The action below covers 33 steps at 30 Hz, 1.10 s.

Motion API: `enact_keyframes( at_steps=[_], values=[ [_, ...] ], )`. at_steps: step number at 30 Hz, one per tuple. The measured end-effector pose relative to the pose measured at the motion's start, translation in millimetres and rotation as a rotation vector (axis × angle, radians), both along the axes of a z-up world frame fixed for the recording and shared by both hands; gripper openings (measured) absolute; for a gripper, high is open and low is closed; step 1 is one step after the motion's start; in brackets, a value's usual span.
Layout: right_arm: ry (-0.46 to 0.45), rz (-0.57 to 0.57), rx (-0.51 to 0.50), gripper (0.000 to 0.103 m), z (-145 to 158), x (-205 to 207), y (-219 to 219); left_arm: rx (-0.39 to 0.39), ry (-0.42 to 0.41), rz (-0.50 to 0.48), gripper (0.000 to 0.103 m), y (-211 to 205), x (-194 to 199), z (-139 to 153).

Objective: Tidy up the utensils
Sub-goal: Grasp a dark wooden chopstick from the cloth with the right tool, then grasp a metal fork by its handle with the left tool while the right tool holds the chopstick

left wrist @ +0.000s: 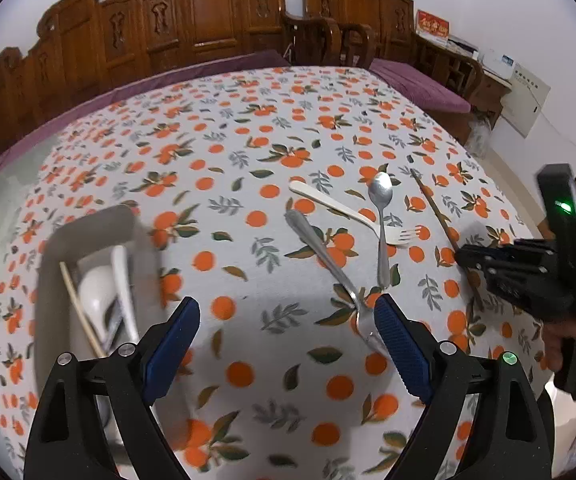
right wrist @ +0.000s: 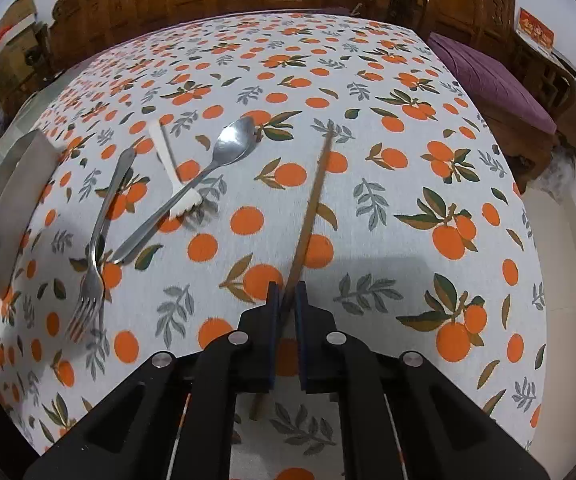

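Right gripper (right wrist: 287, 304) pinches the thin, stiff, light chopstick (right wrist: 308, 212) near its lower end; left gripper (left wrist: 288, 322) gapes empty over the table's (left wrist: 216, 128) slippery steel fork (left wrist: 320, 252).

The left tongs (left wrist: 287, 344) point steeply down toward the surface (left wrist: 248, 168) with their blue-padded jaws spread wide and nothing pressed between them. The right tongs (right wrist: 287, 300) also tilt steeply down, their jaws drawn nearly together and pinching a thin wooden chopstick (right wrist: 312, 204). A hand (left wrist: 572, 344) grips the right tool's handle.
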State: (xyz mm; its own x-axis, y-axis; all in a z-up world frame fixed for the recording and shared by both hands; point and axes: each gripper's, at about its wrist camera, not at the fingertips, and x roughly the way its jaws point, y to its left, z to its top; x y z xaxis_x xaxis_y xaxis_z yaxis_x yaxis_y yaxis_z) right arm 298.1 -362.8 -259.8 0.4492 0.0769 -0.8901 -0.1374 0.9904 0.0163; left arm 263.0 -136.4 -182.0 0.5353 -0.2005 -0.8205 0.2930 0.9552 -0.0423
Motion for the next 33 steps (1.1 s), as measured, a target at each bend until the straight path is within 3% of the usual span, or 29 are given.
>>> enact_keyframes(
  at_steps=[11,15,17,20,23,27,33],
  values=[
    [-0.053,0.031,0.004,0.009,-1.4,-11.0,-2.6,0.065,0.05,-0.018,0.085,-45.2,25.2,-37.0],
    [-0.059,0.038,0.015,0.009,-1.8,-12.0,-4.4,0.083,0.059,-0.024,0.066,-51.9,28.7,-46.1],
    [-0.059,0.041,0.015,0.009,-1.7,-11.9,-4.3,0.076,0.082,-0.012,0.063,-51.3,32.0,-52.3],
    [-0.061,0.039,0.012,0.009,-1.6,-12.2,-3.8,0.067,0.118,-0.009,0.048,-51.2,35.2,-60.5],
    [-0.061,0.031,0.015,0.009,-1.5,-12.5,-3.6,0.084,0.105,-0.026,0.043,-55.7,34.9,-62.4],
    [-0.053,0.017,0.007,0.009,-1.4,-11.2,-2.4,0.081,0.109,-0.047,0.015,-59.1,34.1,-60.9],
    [-0.034,0.007,-0.009,0.008,-1.3,-9.6,-0.9,0.044,0.15,-0.021,0.006,-43.4,34.1,-58.2]
  ],
)
